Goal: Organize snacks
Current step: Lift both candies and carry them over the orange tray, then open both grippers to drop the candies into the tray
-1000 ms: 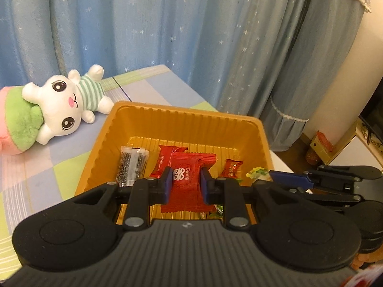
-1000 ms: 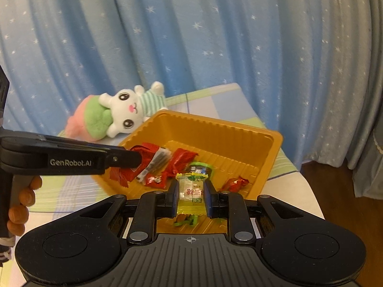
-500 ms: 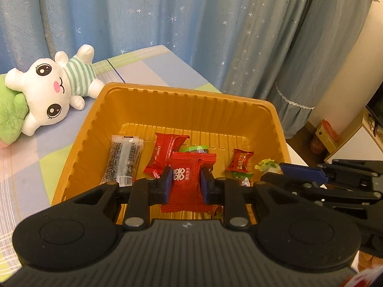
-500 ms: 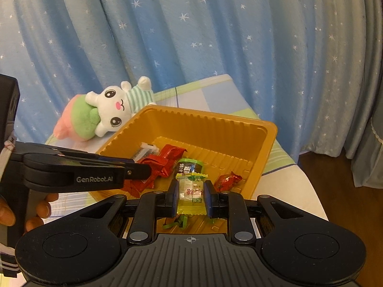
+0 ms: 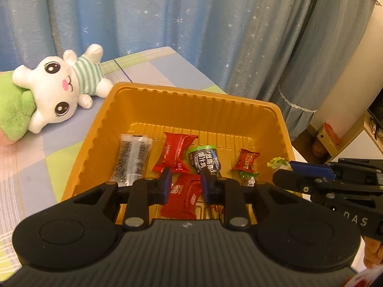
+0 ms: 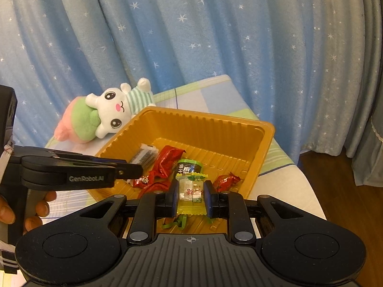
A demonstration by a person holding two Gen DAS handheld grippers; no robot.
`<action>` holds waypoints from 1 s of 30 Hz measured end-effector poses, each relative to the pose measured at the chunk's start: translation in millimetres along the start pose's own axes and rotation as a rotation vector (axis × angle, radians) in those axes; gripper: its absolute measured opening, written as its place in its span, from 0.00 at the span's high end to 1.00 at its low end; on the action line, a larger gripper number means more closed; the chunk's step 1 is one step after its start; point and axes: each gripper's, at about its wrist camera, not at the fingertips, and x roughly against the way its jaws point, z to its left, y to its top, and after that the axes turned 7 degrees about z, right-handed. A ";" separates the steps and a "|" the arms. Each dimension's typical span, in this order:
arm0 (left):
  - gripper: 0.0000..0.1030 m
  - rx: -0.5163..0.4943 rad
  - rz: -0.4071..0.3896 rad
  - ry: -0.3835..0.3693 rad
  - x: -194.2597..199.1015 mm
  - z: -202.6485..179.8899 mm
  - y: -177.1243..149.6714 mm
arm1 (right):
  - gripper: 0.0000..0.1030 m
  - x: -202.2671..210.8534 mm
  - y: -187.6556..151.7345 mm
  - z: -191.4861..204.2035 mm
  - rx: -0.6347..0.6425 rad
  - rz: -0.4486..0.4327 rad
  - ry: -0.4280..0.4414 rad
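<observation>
Snacks are found mostly gathered in the orange plastic tray [image 5: 143,110], which rests on the pastel checked cloth [image 5: 36,167].

Left wrist view: on the tray floor lie a clear packet of dark seeds [image 5: 132,157], a red wrapped bar [image 5: 174,151], a dark packet with a green rim [image 5: 205,159] and a small red candy [image 5: 247,160]. The left gripper [image 5: 185,185] is closed to a narrow gap on a red snack packet [image 5: 183,197], which is held low over the near part of the tray; whether it already touches the floor cannot be told. The right gripper [image 5: 290,169] is seen at the tray's right rim with a yellow-green wrapper end at its tip. A plush rabbit [image 5: 62,88] lies beside the tray, outside it.

Right wrist view: the right gripper [image 6: 190,197] is clamped on a yellow-green jelly packet [image 6: 191,195], held above the tray's near edge. The left gripper [image 6: 134,168] reaches in over the red wrappers.

Assessment: several snacks are judged already placed. Two pieces remain gripped and unreleased. Loose snacks outside the tray are not seen, so the task appears close to completion, pending both releases.
</observation>
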 end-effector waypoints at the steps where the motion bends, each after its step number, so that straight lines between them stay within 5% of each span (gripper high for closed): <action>1: 0.77 0.005 -0.001 0.000 2.1 1.9 -0.7 | 0.78 0.2 -0.1 0.5 0.002 0.002 0.002; 17: 0.66 0.059 -0.017 0.020 27.8 16.5 -14.0 | 0.78 -1.2 -6.3 3.3 -0.021 0.025 0.018; 19: 0.61 0.067 -0.016 0.020 31.3 17.0 -16.6 | 0.69 1.2 -6.3 3.9 -0.024 0.015 0.012; 21: 0.52 0.076 -0.018 0.020 36.1 16.9 -19.9 | 0.41 6.6 -7.6 4.1 -0.030 -0.003 0.009; 25: 0.33 0.095 -0.036 0.014 50.4 17.7 -29.3 | 0.35 20.3 -11.5 5.0 -0.044 -0.028 0.018; 30: 0.25 0.105 -0.058 0.017 71.8 17.2 -46.7 | 0.26 37.5 -23.6 10.1 -0.029 -0.030 0.020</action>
